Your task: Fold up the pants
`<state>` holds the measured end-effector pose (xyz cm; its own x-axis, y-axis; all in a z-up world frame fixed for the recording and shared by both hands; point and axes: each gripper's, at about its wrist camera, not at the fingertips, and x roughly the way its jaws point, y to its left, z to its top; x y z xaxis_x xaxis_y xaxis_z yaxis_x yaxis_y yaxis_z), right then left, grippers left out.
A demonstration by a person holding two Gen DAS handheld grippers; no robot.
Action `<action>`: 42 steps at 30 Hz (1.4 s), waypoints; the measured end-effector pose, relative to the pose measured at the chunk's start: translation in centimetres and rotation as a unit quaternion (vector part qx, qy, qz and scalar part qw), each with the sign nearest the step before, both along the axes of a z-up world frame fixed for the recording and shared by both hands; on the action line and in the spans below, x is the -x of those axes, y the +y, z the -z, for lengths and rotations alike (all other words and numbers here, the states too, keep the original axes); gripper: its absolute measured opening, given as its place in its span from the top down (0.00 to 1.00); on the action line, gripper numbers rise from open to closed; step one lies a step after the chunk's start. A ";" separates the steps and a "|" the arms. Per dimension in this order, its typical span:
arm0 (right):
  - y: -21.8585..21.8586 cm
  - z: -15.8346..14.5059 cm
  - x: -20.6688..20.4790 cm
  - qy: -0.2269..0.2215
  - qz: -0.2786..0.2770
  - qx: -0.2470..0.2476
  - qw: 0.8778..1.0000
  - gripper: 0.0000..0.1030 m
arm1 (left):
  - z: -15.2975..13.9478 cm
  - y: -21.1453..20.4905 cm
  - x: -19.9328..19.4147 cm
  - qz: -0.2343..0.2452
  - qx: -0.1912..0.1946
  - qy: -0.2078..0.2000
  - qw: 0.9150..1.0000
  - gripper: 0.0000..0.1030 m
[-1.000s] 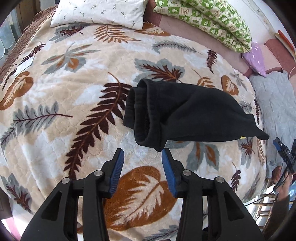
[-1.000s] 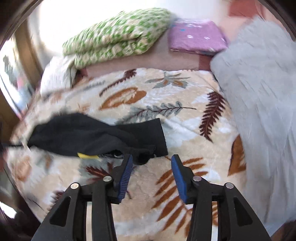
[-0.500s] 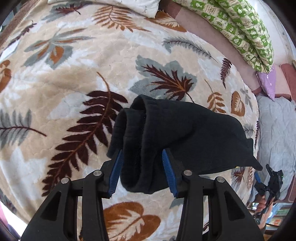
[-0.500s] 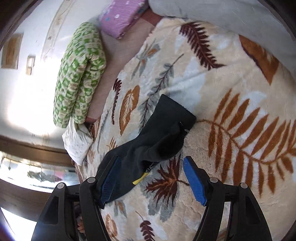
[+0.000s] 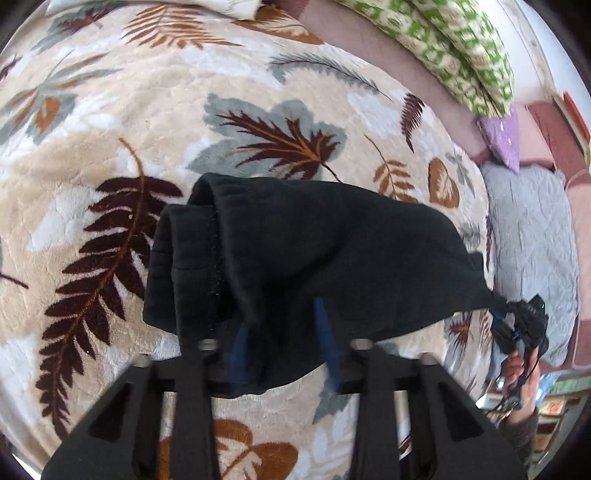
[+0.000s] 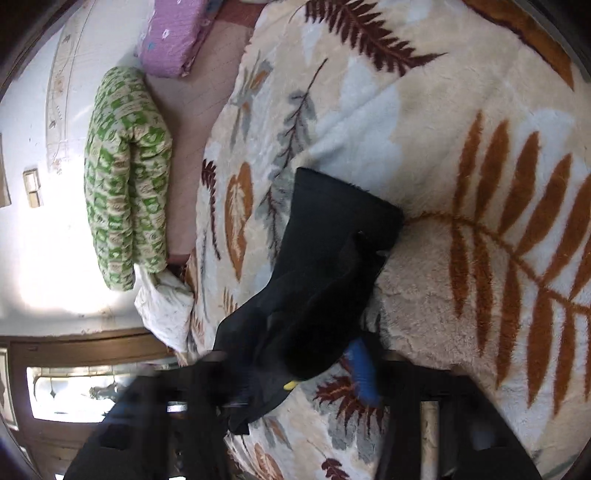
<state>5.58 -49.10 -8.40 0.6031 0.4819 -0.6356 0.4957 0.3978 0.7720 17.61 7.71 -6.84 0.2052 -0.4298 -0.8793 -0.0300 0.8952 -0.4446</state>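
Closest to us, our left gripper has just been closing and is now clenched on the near edge of the black, soft fleece pants, at the thick ribbed end; its blue pads are blurred but bite into the cloth. At the other end, our right gripper has likewise just been closing and grasps the bunched cloth beside a small yellow tag, its blue pad pressed to the fabric.

The pants lie already doubled lengthwise in the middle of the cream plush blanket with brown and grey leaf print, stretched between our two grips.

To do this step well, we judge we should lift both ends together, keep the cloth taut, and carry one end over to meet the other. We should hold every layer, or the inner one may slip and wrinkle.

Farther off lie a green-patterned folded quilt and a purple pillow.
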 end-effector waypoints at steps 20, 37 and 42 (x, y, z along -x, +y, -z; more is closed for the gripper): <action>2.0 -4.9 -4.1 -0.089 -0.061 0.189 0.976 0.88 | -1.1 4.0 0.4 -0.061 0.021 -0.025 0.998 0.97; 1.2 -4.3 -3.6 -0.112 -0.044 0.159 0.980 0.88 | -3.2 3.7 -0.4 -0.034 -0.019 -0.048 0.998 0.96; 1.5 -3.0 -3.8 -0.071 -0.078 0.210 0.972 0.88 | -0.5 3.1 -0.2 -0.004 -0.072 -0.011 0.997 0.96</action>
<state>9.34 -47.60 -5.39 0.6401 0.2902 -0.7113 0.3039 0.7547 0.5814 17.84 10.86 -6.35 0.2278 -0.2968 -0.9274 -0.0298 0.9498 -0.3113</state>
